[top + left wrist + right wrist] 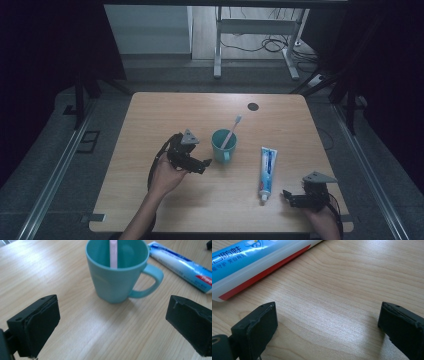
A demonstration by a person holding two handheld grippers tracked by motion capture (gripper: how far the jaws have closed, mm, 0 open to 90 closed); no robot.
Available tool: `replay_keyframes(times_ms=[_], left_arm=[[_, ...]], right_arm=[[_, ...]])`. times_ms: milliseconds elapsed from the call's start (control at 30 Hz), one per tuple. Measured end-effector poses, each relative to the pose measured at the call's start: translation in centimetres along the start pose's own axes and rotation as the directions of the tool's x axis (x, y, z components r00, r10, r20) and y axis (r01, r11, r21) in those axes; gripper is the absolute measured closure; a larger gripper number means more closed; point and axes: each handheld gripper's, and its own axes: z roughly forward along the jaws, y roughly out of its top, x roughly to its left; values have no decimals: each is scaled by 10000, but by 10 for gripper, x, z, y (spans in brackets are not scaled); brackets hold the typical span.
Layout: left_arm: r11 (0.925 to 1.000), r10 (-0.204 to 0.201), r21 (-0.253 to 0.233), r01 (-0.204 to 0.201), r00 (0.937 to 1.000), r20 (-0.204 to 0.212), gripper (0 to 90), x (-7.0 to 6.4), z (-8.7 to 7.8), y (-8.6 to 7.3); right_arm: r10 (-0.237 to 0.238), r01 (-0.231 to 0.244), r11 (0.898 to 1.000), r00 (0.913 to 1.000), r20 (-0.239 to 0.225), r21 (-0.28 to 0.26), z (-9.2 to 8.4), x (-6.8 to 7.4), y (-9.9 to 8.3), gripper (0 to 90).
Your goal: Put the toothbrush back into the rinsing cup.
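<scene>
A: Where does the teal mug (222, 145) sit?

B: Upright near the middle of the wooden table (165, 107), with a toothbrush (232, 131) standing in it, head leaning out toward one o'clock. Its handle points toward five o'clock in the high view.

A: And which hand is closer?

B: The left gripper (207, 162), clearly. Its tips lie just beside the mug at about eight o'clock from it. In the left gripper view the mug (117, 272) stands dead ahead at twelve o'clock, beyond the tips and not yet between them, handle out to three o'clock.

A: Jaws?

B: Spread wide, nothing between them. I'd judge a straight push forward would bracket the body.

A: The other hand?

B: The right gripper (288, 196) rests near the table's front right corner, jaws also apart and empty. The toothpaste tube (267, 171) lies just at its ten o'clock, long axis running twelve to six, cap toward the person.
</scene>
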Motion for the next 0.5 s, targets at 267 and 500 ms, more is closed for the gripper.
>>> replay_keyframes(times_ms=[267, 500], left_arm=[[9998, -179, -78, 180, 9998, 108, 0, -2, -4, -19], [9999, -123, -72, 123, 9999, 57, 0, -6, -5, -36]], right_arm=[[8, -8, 10000, 10000, -7, 5, 0, 0, 0, 21], [19, -19, 10000, 10000, -6, 3, 0, 0, 0, 20]])
